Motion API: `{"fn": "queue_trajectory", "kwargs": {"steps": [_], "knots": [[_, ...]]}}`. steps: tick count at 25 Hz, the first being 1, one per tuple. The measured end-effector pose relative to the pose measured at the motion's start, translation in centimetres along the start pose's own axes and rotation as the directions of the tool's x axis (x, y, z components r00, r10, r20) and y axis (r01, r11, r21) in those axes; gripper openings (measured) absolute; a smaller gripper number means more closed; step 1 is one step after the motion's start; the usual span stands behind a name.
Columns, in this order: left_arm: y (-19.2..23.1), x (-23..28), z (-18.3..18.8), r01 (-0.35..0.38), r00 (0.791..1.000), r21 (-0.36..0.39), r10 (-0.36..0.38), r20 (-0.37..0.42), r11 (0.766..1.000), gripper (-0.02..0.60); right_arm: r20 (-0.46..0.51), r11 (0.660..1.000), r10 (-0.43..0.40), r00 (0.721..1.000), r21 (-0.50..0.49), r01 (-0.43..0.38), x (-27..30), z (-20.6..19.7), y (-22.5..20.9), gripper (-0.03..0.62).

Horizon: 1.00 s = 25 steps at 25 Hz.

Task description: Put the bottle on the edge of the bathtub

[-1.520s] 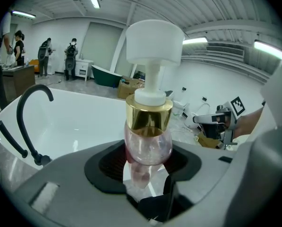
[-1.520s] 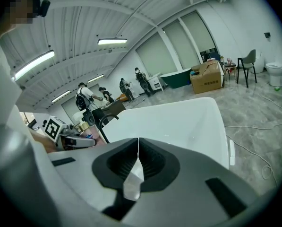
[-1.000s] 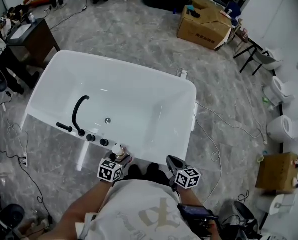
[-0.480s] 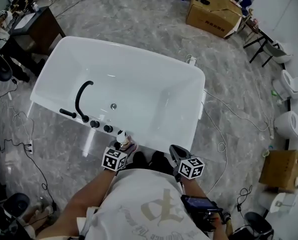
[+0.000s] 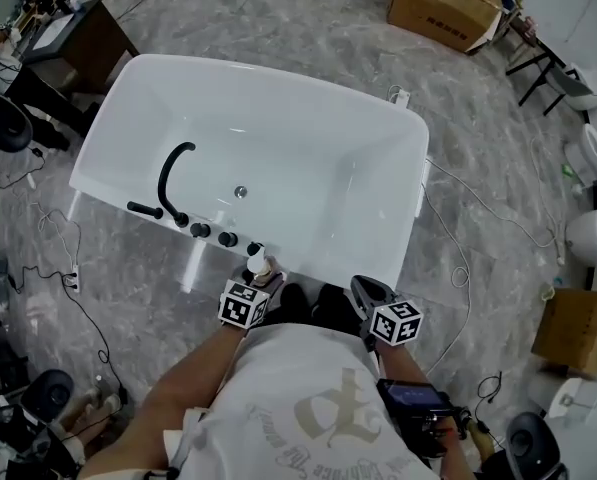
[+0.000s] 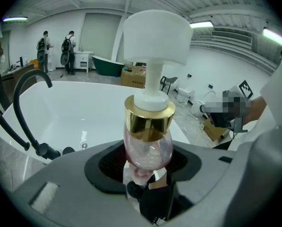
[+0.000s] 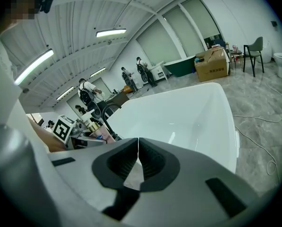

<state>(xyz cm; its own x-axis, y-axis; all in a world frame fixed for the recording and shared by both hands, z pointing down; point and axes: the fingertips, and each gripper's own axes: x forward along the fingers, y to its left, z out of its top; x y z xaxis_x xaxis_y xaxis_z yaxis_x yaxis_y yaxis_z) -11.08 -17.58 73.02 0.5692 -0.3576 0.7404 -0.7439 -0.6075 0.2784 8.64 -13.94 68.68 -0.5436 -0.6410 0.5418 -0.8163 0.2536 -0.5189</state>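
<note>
The left tongs (image 6: 148, 174) are clamped on the lower body of the bottle (image 6: 148, 126), a clear pinkish bottle with a gold collar and a white pump head; the ribbed pads press on it from both sides and the pump head sticks out beyond the jaws. The right tongs (image 7: 137, 162) are closed with nothing between them, the two pads meeting in a thin line. In the head view they hang at 3 o'clock of the left tongs, just outside the tub.

In the head view the bottle sits at 12 o'clock of the left marker cube, over the near rim of the white bathtub (image 5: 278, 76). Whether its base touches the rim cannot be told. The black knobs (image 5: 214, 235) stand on the same rim at 10 o'clock of the bottle, just beside it, and the curved black spout (image 5: 173, 173) is beyond them. A cardboard box (image 5: 440, 8) lies on the marble floor at 1 o'clock of the tub, well apart.

The step in hand looks like the set-down itself. The next move calls for settling the base flat on the narrow rim, clear of the knobs. Then the left jaws should part and back straight off, since the tall pump head makes the bottle easy to tip into the tub.
</note>
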Motion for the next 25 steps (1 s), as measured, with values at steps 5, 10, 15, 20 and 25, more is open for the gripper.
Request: {"fn": "queue_trajectory", "kwargs": {"steps": [5,10,15,20,25], "knots": [[0.1,1.0,-1.0,-0.011,1.0,0.011,0.012,-0.017,1.0,0.219,-0.024,1.0,0.011,1.0,-0.006,-0.011,0.2,-0.3,-0.4,0.006],[0.3,2.1,-2.0,0.001,0.999,0.001,-0.001,-0.052,1.0,0.221,-0.047,1.0,0.025,0.999,-0.003,-0.025,0.7,-0.7,-0.3,0.006],[1.0,3.3,-1.9,-0.014,0.997,0.007,0.015,-0.072,1.0,0.219,-0.068,0.999,0.034,0.997,0.005,-0.034,1.6,-0.6,-0.5,0.006],[1.4,4.6,-1.6,-0.031,0.995,0.02,0.033,-0.092,0.999,0.219,-0.09,0.999,0.046,0.995,0.016,-0.045,2.1,-0.5,-1.1,0.006],[2.3,6.1,-1.8,-0.07,0.99,0.03,0.073,-0.119,0.997,0.221,-0.118,0.998,0.062,0.991,0.017,-0.061,3.0,-1.0,-1.4,0.006]]}}
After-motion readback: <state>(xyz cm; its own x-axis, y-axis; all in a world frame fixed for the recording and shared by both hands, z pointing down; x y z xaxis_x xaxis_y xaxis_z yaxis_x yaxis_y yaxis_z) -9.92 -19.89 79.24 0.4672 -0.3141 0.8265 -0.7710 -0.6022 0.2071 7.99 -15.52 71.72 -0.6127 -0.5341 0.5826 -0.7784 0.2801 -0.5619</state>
